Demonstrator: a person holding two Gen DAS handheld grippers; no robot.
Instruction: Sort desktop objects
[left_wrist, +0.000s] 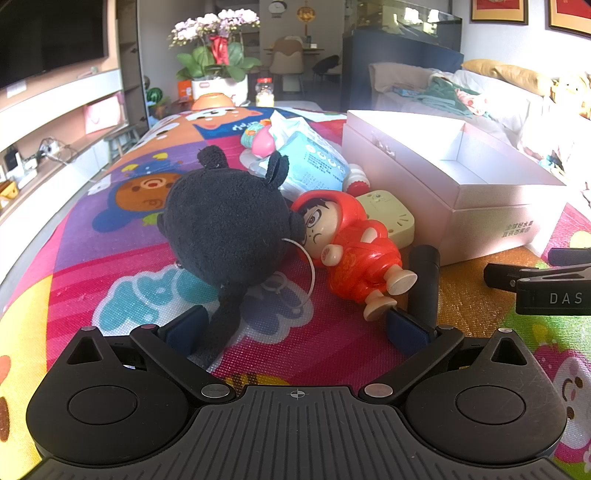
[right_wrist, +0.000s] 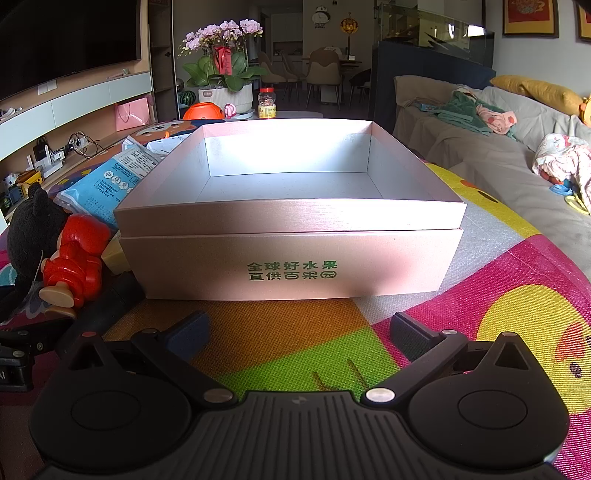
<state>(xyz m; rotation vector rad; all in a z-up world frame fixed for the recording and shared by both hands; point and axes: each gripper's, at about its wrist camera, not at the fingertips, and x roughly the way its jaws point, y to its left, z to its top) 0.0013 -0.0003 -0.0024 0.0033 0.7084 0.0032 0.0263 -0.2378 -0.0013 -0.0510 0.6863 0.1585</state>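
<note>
On the colourful mat lies a black plush toy (left_wrist: 225, 225) with a white loop, and beside it a red doll (left_wrist: 354, 251) on its back. My left gripper (left_wrist: 295, 328) is open just in front of them, the plush's tail near its left finger. A pale pink open box (right_wrist: 291, 221) with green characters stands before my right gripper (right_wrist: 299, 332), which is open over bare mat. The box (left_wrist: 443, 177) is to the right of the toys in the left wrist view. The plush (right_wrist: 33, 229) and the doll (right_wrist: 77, 258) show at the left edge of the right wrist view.
Behind the toys lie a blue wipes pack (left_wrist: 314, 158), a pink round toy (left_wrist: 262, 142), a cream-coloured gadget (left_wrist: 388, 214) and a black cylinder (left_wrist: 424, 280). The right gripper's body (left_wrist: 546, 288) shows at the right. A sofa (right_wrist: 498, 155) flanks the table; orchids (right_wrist: 225, 66) stand beyond.
</note>
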